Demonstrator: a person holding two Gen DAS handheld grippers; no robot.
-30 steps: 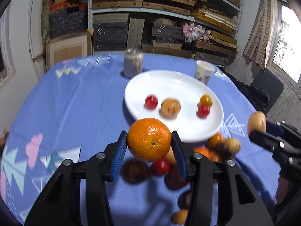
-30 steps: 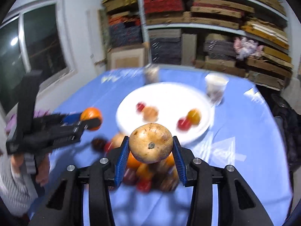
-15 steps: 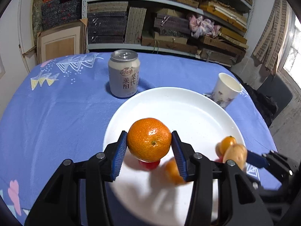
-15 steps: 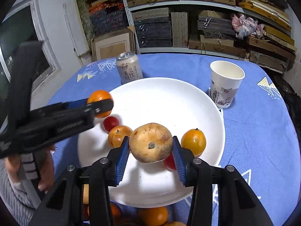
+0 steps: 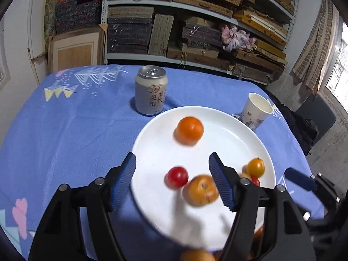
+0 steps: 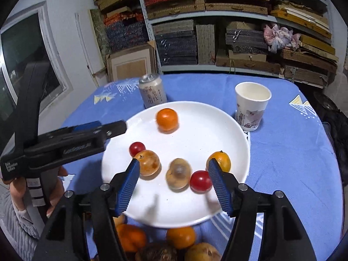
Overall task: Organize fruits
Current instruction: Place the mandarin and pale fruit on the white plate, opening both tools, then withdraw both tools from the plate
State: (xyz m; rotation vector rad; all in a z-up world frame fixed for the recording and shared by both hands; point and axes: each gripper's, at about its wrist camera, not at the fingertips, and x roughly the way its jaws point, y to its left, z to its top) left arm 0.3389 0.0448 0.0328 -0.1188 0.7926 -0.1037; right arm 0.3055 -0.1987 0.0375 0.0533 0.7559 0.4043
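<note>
My left gripper (image 5: 172,163) hangs over the near left part of the white plate (image 5: 230,134), its jaws opening with nothing between them. The orange mandarin (image 5: 189,130) lies blurred on the plate's far side, free of the pads. My right gripper (image 6: 174,165) is also opening over the plate (image 6: 195,134). The brown round fruit (image 6: 178,173) sits blurred on the plate between its fingers, untouched. A cherry tomato (image 6: 137,148), an amber fruit (image 6: 149,162), a second tomato (image 6: 200,181) and a small orange fruit (image 6: 219,161) also lie on the plate.
A drink can (image 5: 150,93) and a paper cup (image 5: 256,111) stand just beyond the plate on the blue cloth. Several loose fruits (image 6: 156,239) are piled at the plate's near edge. A person's hand (image 6: 54,193) holds the left gripper (image 6: 104,128). Shelves fill the back wall.
Both grippers travelled forward over the plate and opened. The mandarin left the left gripper and lies further back on the plate. The brown fruit dropped from the right one.
</note>
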